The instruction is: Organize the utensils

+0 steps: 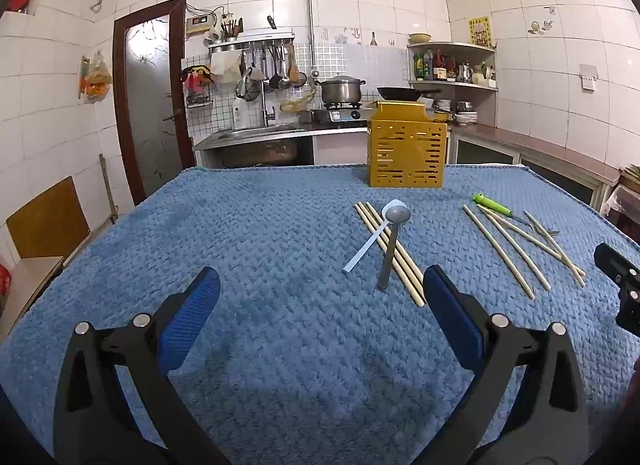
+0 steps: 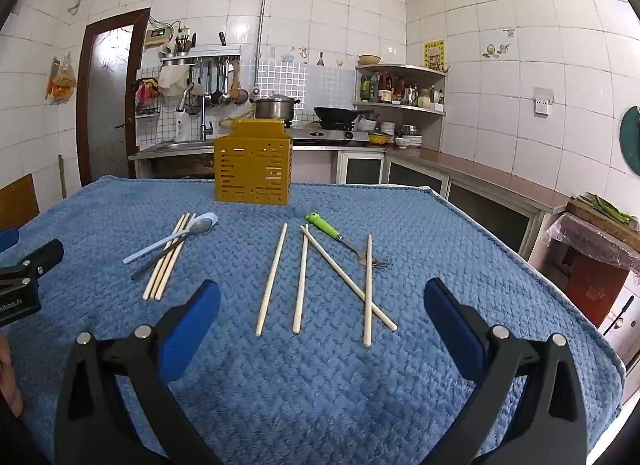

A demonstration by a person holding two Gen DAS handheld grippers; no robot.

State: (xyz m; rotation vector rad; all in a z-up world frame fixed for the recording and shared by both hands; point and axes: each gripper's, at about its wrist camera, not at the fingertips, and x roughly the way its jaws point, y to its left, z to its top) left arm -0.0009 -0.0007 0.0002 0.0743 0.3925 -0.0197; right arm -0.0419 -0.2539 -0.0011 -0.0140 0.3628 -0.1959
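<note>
A yellow slotted utensil holder (image 1: 407,155) (image 2: 253,169) stands upright at the far side of the blue-covered table. In front of it lie a bundle of chopsticks (image 1: 390,253) (image 2: 168,259) with a grey spoon (image 1: 394,239) (image 2: 176,243) and a pale blue spoon (image 1: 366,247) (image 2: 160,247) across them. Further right lie several loose chopsticks (image 1: 516,249) (image 2: 302,277) and a green-handled fork (image 1: 498,207) (image 2: 340,239). My left gripper (image 1: 320,293) is open and empty, short of the spoons. My right gripper (image 2: 322,305) is open and empty, near the loose chopsticks' close ends.
The blue quilted cloth (image 1: 240,265) (image 2: 460,233) covers the whole table. A wooden chair (image 1: 44,225) stands at the left. Behind is a kitchen counter with a sink (image 1: 252,133), a pot (image 1: 340,91) and a wok (image 2: 340,115). A covered box (image 2: 592,241) sits right of the table.
</note>
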